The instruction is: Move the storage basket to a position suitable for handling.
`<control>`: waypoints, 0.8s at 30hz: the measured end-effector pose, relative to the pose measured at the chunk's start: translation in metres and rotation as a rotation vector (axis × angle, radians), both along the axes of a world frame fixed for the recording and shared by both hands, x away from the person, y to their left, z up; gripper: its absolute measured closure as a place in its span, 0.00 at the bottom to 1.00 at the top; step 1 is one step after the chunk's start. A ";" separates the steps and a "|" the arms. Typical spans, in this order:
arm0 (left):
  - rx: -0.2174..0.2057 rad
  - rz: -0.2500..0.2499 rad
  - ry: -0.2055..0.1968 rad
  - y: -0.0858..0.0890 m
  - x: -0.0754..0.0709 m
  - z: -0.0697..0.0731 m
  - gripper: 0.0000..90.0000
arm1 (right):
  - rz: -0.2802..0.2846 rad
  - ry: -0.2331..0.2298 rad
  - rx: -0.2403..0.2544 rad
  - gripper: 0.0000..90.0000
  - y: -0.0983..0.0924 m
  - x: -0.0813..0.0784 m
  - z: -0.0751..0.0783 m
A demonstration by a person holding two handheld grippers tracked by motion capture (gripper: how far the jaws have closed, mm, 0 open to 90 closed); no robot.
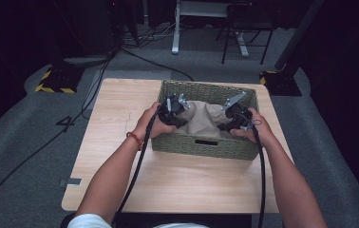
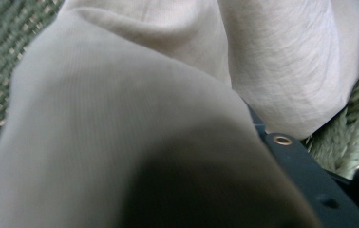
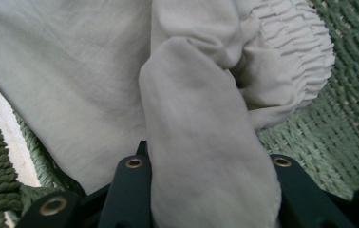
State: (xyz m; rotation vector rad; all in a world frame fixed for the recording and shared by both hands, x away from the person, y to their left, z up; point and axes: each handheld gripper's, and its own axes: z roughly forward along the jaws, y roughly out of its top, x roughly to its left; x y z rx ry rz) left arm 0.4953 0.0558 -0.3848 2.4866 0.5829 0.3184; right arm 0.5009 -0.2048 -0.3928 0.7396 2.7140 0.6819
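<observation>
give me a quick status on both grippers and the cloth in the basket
Left gripper and right gripper both down in the green woven basket. Fold of beige garment between right jaws, draped over left. Nothing in the way.

In the left gripper view a blurred fold of the beige garment (image 2: 120,142) hides the left jaw; the basket (image 2: 6,57) is cut off.

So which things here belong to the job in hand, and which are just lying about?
In the job:
- beige garment, bunched in the basket
- green woven basket on the table
- left gripper, a fold across its jaws
- right gripper, a fold between its jaws

Lying about:
- wooden table
- cables on the grey floor
- white desk frame behind
</observation>
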 end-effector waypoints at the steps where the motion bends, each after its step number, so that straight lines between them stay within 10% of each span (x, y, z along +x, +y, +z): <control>1: 0.009 0.000 0.012 0.000 0.001 -0.001 0.73 | 0.000 0.000 0.000 0.74 0.000 0.000 0.000; 17: 0.051 0.112 -0.004 0.015 0.001 -0.005 0.38 | -0.060 0.024 -0.033 0.48 -0.007 0.001 -0.005; 24: -0.043 0.139 -0.028 0.032 -0.002 0.002 0.26 | -0.110 -0.031 0.028 0.37 -0.014 -0.002 0.000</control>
